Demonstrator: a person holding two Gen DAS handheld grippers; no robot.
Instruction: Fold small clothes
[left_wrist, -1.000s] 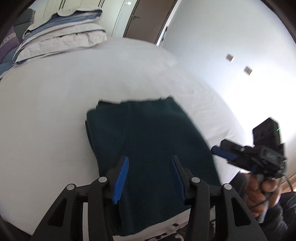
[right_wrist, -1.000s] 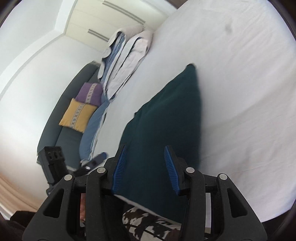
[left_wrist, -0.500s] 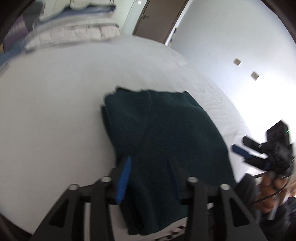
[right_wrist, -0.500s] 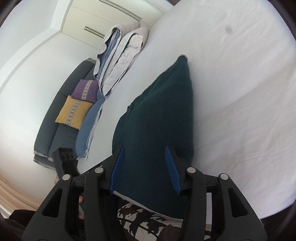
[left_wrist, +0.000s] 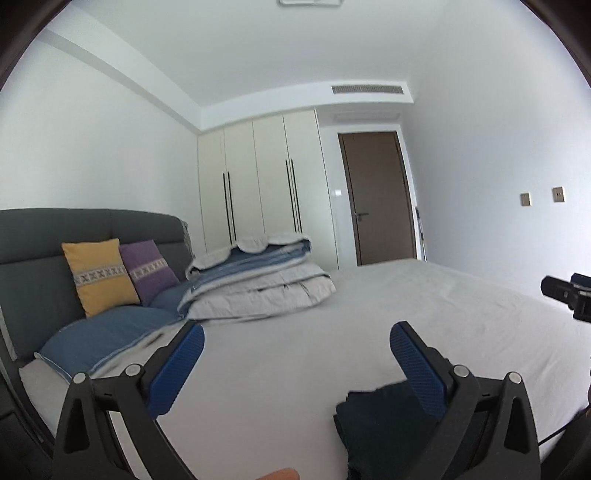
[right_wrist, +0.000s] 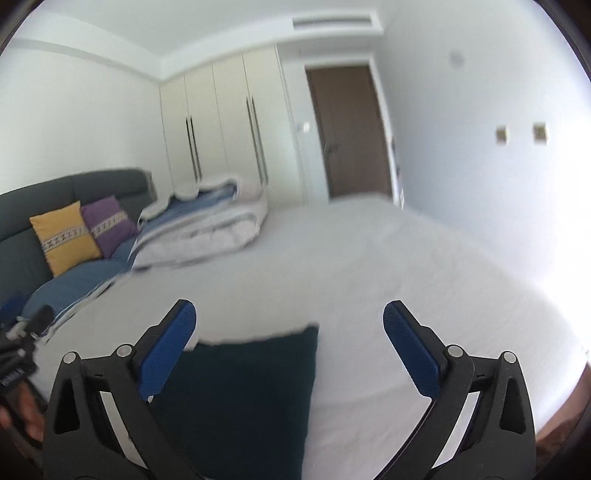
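Both tools (left_wrist: 295, 354) (right_wrist: 290, 339) wide apart, empty

Both grippers, left (left_wrist: 295, 354) and right (right_wrist: 290, 332), have black triangulated frames, silver pivot screws and ribbed blue pads (right_wrist: 168, 354).

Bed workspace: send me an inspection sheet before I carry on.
Surface: white bedsheet, lightly creased.
Job's things: folded dark green knitted garment lies flat near the close edge.
Clutter: folded grey and blue duvet; yellow cushion, purple cushion, blue pillow by the headboard.
Grippers: left tongs and right tongs have just been opening, now wide, nothing between them.
Cables: thin dark cable by the left tongs.
Surroundings: cream wardrobe, shut brown door.
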